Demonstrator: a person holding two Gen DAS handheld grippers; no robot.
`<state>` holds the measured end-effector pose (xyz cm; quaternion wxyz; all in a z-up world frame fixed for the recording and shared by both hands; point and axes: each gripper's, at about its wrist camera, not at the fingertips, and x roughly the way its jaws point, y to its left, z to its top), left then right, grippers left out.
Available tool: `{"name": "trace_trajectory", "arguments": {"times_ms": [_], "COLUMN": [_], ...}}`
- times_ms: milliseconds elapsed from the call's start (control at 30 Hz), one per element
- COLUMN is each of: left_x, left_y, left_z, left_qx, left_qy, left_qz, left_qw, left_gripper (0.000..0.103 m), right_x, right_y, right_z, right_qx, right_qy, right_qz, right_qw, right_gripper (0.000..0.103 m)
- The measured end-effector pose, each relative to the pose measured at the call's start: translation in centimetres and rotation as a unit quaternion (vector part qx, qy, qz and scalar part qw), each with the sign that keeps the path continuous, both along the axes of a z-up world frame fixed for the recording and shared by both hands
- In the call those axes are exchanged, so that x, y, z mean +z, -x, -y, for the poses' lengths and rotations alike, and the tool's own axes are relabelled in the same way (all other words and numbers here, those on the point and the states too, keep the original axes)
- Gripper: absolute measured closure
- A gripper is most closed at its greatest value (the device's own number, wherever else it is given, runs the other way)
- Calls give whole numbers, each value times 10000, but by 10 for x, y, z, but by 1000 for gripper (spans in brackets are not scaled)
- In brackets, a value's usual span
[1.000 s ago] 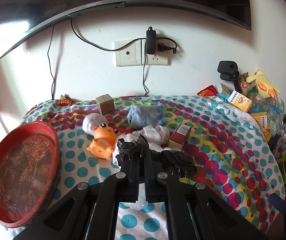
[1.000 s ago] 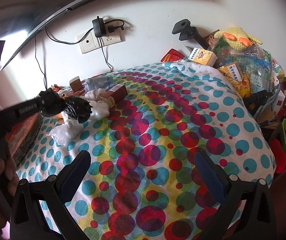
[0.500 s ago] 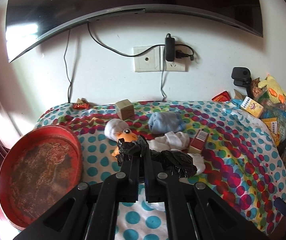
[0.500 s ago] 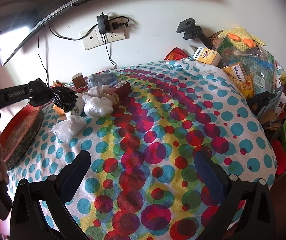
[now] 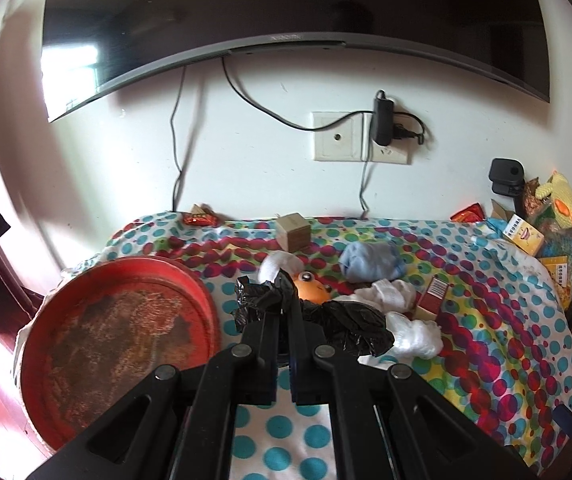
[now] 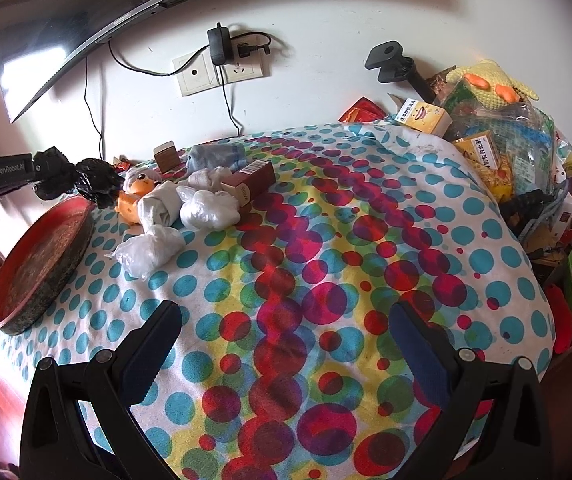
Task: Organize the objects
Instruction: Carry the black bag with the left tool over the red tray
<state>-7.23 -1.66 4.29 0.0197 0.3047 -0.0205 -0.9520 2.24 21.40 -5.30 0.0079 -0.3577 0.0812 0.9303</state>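
L gripper [image 5: 284,312]: I've got it clamped tight on the black plastic bag [image 5: 350,324]; bag bunches out past the tips, mostly to the right, clear of the cloth.
R gripper [image 6: 286,344]: jaws spread wide, nothing between them, hovering over bare spotted cloth [image 6: 326,264].
Bag location: hanging off the L tips, near the red tray's rim, in air as seen from the R cam [image 6: 86,182].
Step (my read): carry bag to the red tray [image 5: 118,344], which sits just left of & below the L tips.
How to do it well: swing left till bag is over tray centre, not the rim; lower before letting go; bag is light & crinkly, may cling to a pad, so open fully & pull straight back.
Watch: orange toy [image 5: 312,290] & white bags [image 5: 416,336] lie just ahead/right of the tips; don't drag loose plastic thru them.
R hand: keep parked, out of the L path.
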Motion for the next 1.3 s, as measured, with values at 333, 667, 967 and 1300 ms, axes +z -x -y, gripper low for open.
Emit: {"name": "trace_trajectory", "arguments": {"times_ms": [333, 667, 967, 1300], "left_x": [6, -6, -5, -19], "left_y": [-3, -13, -13, 24], "left_z": [61, 184, 283, 311], "left_qx": [468, 1426, 2292, 2584], "left_qy": [60, -28, -435, -1110], "left_qz": [5, 239, 340, 517], "left_qw": [9989, 9895, 9718, 9582], "left_gripper": [101, 101, 100, 101], "right_x": [0, -1, -3, -6], "right_y": [0, 0, 2, 4], "right_z": [5, 7, 5, 15], "right_qx": [53, 60, 95, 162], "right_qy": [2, -13, -47, -160], "right_qz": [11, 32, 90, 61], "right_qw": [10000, 10000, 9999, 9997], "right_gripper": [0, 0, 0, 0]}}
